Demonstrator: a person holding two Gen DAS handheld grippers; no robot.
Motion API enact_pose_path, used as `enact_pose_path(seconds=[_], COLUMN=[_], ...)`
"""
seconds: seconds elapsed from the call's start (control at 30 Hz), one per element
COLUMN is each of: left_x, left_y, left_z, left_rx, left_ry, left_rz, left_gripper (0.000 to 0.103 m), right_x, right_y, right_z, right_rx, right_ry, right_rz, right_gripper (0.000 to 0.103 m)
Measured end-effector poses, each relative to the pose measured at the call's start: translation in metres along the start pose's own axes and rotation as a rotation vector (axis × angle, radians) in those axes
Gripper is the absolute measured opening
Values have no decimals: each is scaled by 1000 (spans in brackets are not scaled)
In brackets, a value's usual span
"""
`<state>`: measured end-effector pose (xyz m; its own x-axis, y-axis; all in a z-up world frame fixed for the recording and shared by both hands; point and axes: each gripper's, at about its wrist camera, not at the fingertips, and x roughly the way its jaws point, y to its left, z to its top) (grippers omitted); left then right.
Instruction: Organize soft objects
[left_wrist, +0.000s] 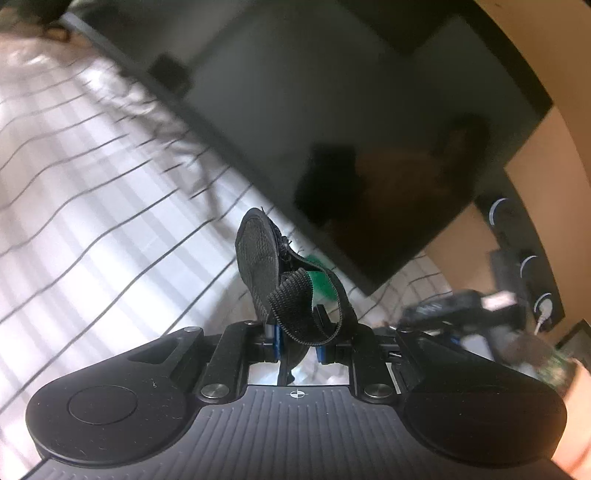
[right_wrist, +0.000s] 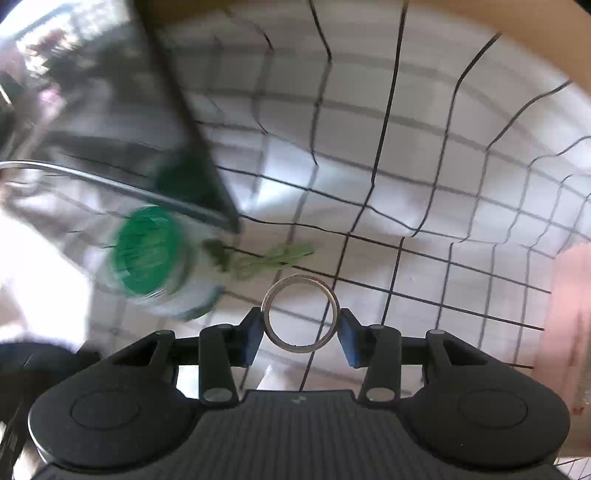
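Holding a black mesh pouch with a webbing strap (left_wrist: 275, 273), the left gripper (left_wrist: 295, 336) has its pads pressed nearly together on the fabric; the pouch stands up at the lower centre of the left wrist view, above the checked cloth (left_wrist: 92, 206). A dark glossy screen (left_wrist: 332, 122) fills the upper right there, with a blurred green thing just behind the pouch.

In the right wrist view a metal ring (right_wrist: 300, 314) sits at lower centre, between the blue pads (right_wrist: 253, 334) of the right gripper (right_wrist: 300, 332). The pads appear to touch its two sides, so it reads as pinched, though the ring could be merely framed. Left of it lies a green-lidded jar (right_wrist: 151, 254), blurred, and beside that a tangle of green cord (right_wrist: 266, 256) on the same grid-patterned cloth (right_wrist: 443, 184).

My judgement: this is a carrying step, both items lifted and on their way to be sorted. Next, each hand needs a clear drop spot, lowering before the pads part so that the ring does not roll.

No brand, label or readable writing shows; motion blur hides fine detail.
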<state>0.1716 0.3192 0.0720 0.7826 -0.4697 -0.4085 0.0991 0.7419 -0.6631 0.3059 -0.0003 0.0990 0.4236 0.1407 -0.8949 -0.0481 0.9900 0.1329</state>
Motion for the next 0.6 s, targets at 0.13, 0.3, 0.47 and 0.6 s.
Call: enact_pose_path(seconds=[0.13, 0.3, 0.47, 0.6], left_x=[17, 39, 64, 93], left_y=[-36, -98, -165, -220], left_z=[18, 27, 10, -18], left_rx=[78, 172, 236, 252], left_ry=[-15, -16, 48, 155], left_rz=[-41, -137, -279, -405], left_gripper=[19, 19, 19, 19], right_x=[-68, -144, -187, -203], right_y=[-18, -71, -136, -192], right_z=[-17, -32, -57, -80], right_rx=[-31, -7, 67, 167], right_ry=[-139, -322, -437, -452], right_rz=[48, 4, -92, -145], right_gripper=[43, 43, 43, 43])
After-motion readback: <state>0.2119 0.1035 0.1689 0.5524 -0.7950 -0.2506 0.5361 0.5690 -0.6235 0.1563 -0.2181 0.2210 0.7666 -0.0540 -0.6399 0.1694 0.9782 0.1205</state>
